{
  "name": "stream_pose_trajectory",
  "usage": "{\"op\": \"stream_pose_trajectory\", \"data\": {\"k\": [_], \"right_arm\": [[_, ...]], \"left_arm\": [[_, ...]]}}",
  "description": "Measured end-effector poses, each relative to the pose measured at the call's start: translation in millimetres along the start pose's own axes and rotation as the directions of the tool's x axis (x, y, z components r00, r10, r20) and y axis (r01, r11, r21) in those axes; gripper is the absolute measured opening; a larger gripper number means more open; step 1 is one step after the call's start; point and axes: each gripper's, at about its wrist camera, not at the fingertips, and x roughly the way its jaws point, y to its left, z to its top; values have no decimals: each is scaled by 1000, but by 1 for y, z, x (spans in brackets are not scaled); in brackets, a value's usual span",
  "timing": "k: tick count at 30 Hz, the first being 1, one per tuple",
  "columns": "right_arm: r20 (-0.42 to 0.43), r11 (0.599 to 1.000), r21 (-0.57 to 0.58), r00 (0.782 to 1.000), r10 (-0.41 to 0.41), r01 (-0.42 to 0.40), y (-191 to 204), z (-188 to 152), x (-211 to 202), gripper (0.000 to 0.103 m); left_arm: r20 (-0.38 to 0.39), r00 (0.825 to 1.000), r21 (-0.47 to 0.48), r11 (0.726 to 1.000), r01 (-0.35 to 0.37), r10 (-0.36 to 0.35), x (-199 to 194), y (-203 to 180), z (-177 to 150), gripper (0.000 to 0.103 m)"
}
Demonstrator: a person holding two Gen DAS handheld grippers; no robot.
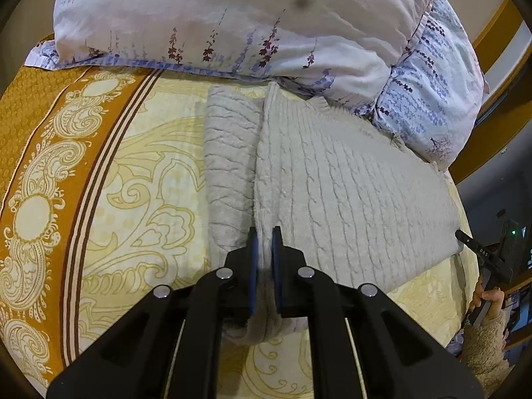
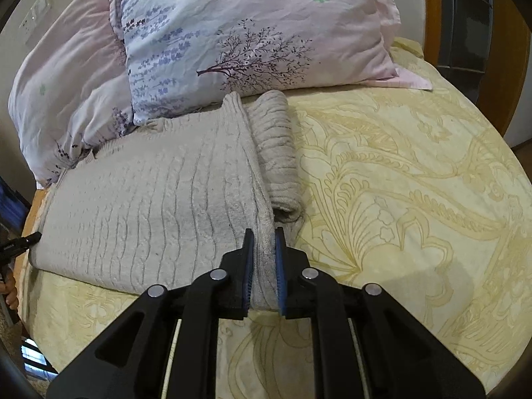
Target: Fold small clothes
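Both the left gripper (image 1: 263, 244) and the right gripper (image 2: 264, 244) pinch the near edge of the grey knitted sweater (image 1: 332, 193), which lies on the bed (image 1: 133, 199) ahead of the fingers, its far end against the pillows (image 1: 232, 26). To fold well, I would lift both grips evenly, carry the edge forward over the body, and keep it taut so the layers align.

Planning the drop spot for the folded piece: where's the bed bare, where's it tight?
Bare: the patterned sheet from the sweater's folded sleeve side out to the bed edge, plus the near strip under both hand-held grippers (left, right). Crowded: the head end, where the pillows overlap the sweater's top.
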Motion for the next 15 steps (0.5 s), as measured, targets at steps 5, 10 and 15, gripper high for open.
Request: {"op": "stream_pose_trajectory", "data": {"k": [5, 10, 15], "right_arm": [[109, 1000, 2, 994, 4, -4, 9, 16, -23, 33], [76, 989, -56, 987, 144, -140, 44, 33, -10, 34], [19, 982, -106, 988, 156, -153, 73, 37, 15, 34]], "left_arm": [[77, 997, -4, 1000, -9, 9, -19, -8, 7, 39], [117, 992, 44, 998, 41, -46, -20, -40, 18, 52], [80, 996, 82, 996, 38, -44, 1, -65, 20, 55]]}}
